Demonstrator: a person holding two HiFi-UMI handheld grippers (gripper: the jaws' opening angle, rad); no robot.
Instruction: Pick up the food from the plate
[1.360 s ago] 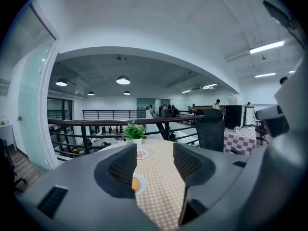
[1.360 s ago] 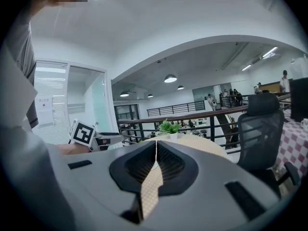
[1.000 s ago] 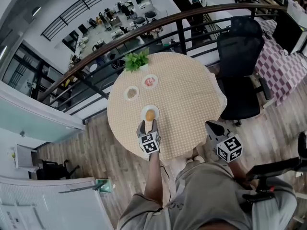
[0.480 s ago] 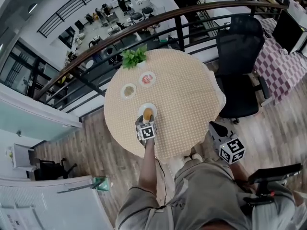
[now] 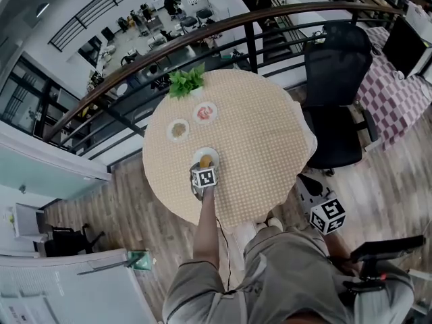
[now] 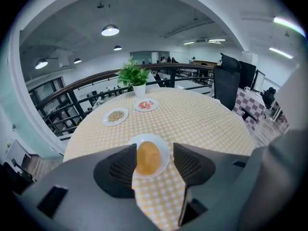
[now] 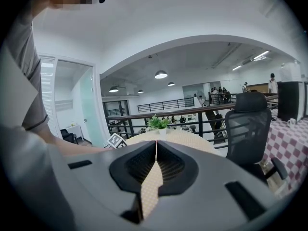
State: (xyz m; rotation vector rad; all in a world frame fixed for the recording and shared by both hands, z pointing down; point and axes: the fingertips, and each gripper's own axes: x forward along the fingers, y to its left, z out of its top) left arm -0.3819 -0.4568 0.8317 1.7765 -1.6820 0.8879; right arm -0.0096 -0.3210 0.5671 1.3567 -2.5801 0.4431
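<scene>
- A round table (image 5: 263, 147) with a yellow checked cloth is seen from above. A green plant in a white pot (image 6: 134, 76) is set at its far edge.
- Two small white plates are placed in front of the plant: a plate with red and white bits (image 6: 146, 105) and, to its left, a plate with small brown seeds (image 6: 115, 116).
- The plant and both of these plates are found behind the food, well apart from it and away from the left gripper (image 6: 154, 146).
- A black office chair (image 5: 337, 59) is parked past the table's right side. A dark railing (image 5: 251, 46) is bent around the far side.
- The food (image 6: 148, 158) is a smooth, round, golden-brown lump, like a small bun. It is laid on a white plate (image 6: 165, 154) on the near left part of the table.
- The left gripper's jaws are held apart with the food between them. The left jaw is seen just beside the food, and a clear gap is seen at the right jaw. The food is not squeezed.
- The right gripper (image 7: 156, 142) is held off the table's near right edge, beside the person. Its jaws are pressed together at the tips, with nothing caught in them.
- The food's plate is set close to the table's rim. Wide bare cloth is seen to its right.
</scene>
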